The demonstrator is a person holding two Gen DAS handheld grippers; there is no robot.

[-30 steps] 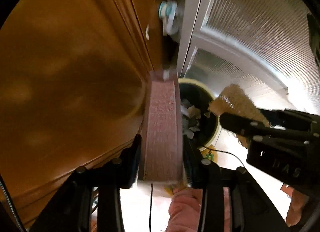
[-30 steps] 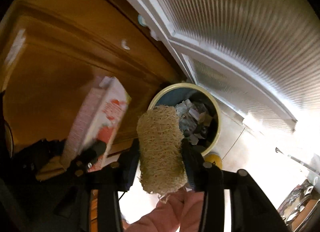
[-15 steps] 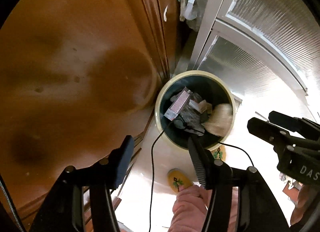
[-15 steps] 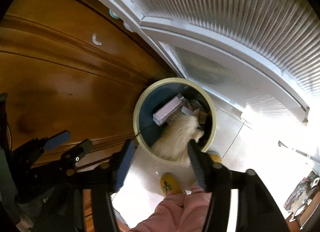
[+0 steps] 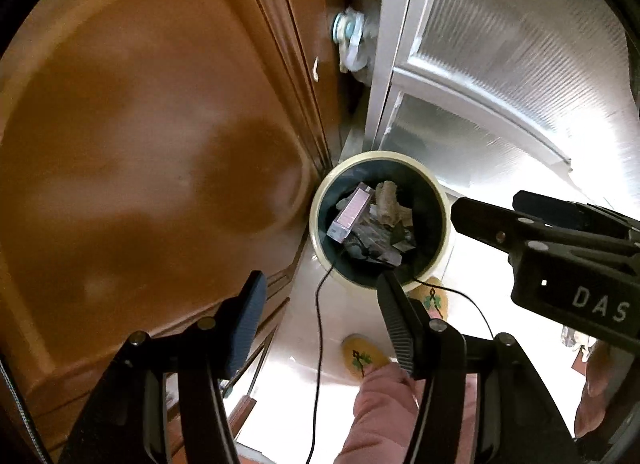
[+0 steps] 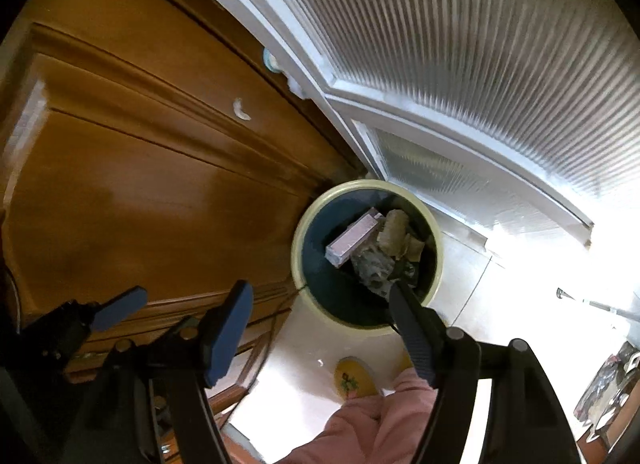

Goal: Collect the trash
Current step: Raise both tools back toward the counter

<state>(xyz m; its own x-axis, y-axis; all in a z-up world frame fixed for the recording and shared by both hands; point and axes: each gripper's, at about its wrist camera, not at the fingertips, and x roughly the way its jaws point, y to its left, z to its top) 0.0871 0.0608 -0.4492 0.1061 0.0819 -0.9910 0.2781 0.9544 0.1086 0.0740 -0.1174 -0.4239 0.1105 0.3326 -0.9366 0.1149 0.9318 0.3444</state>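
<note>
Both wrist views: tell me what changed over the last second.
The left hand-held gripper let go of the pink box, and the right hand-held gripper let go of the loofah sponge; both dropped into the trash bin and lie on the rubbish. The right one's jaws are opening, with nothing between them. The bin, wooden cabinet and ribbed glass door stayed put.

left gripper [image 5: 320, 300]: black frame, ribbed blue-grey pads, silver screws
right gripper [image 6: 320, 312]: black, blue pads, white letters "DAS" on its side
trousers [image 6: 360, 428]: pink
slippers [image 5: 362, 356]: yellow, green motif
</note>
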